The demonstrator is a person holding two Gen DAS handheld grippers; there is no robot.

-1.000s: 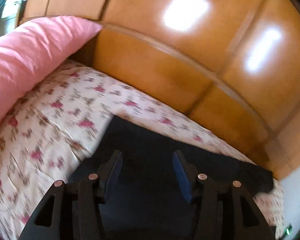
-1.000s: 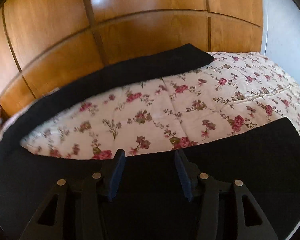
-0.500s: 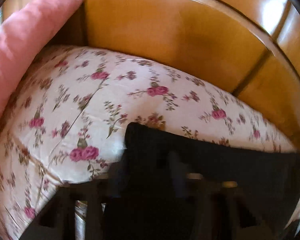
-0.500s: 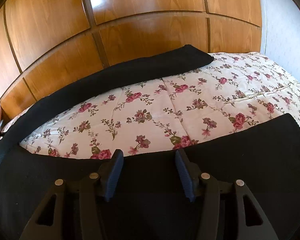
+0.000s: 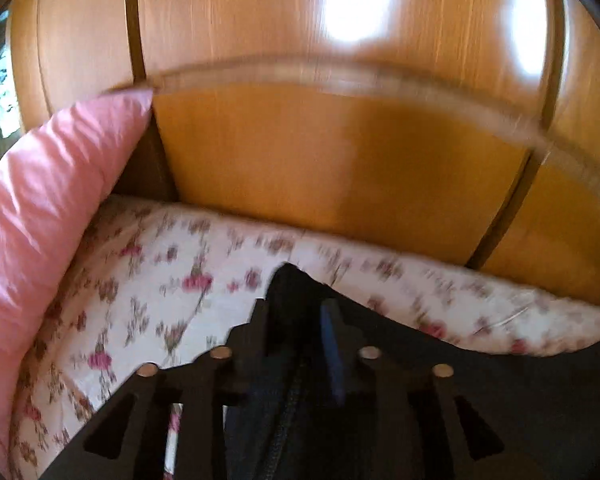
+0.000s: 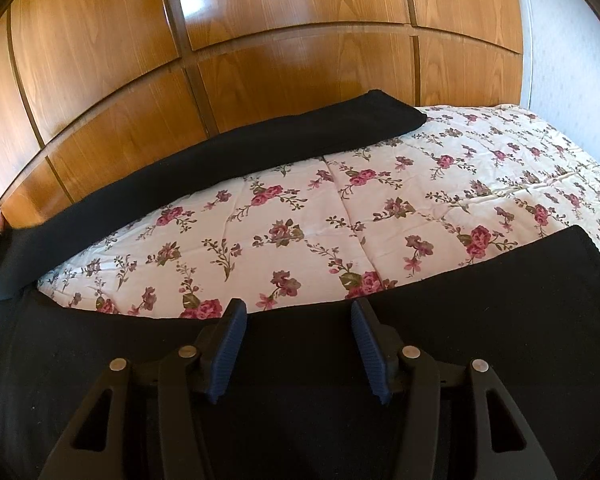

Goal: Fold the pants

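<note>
Black pants (image 6: pixel 300 420) lie spread on a floral bedspread (image 6: pixel 380 208), with one leg (image 6: pixel 228 152) stretched along the wooden headboard and the other leg under my right gripper. My right gripper (image 6: pixel 296 312) is open and hovers over the near leg's edge. In the left wrist view my left gripper (image 5: pixel 300 320) is shut on a corner of the pants (image 5: pixel 480 392), and the black fabric rises between the blue pads. That view is motion-blurred.
A pink pillow (image 5: pixel 40 216) leans at the left against the wooden headboard (image 5: pixel 340 168), which also shows in the right wrist view (image 6: pixel 260 40). A white wall (image 6: pixel 572 60) borders the bed on the right.
My left gripper has gone from open above the pants to shut on their corner and has lifted it. My right gripper has stayed open and nearly still.
</note>
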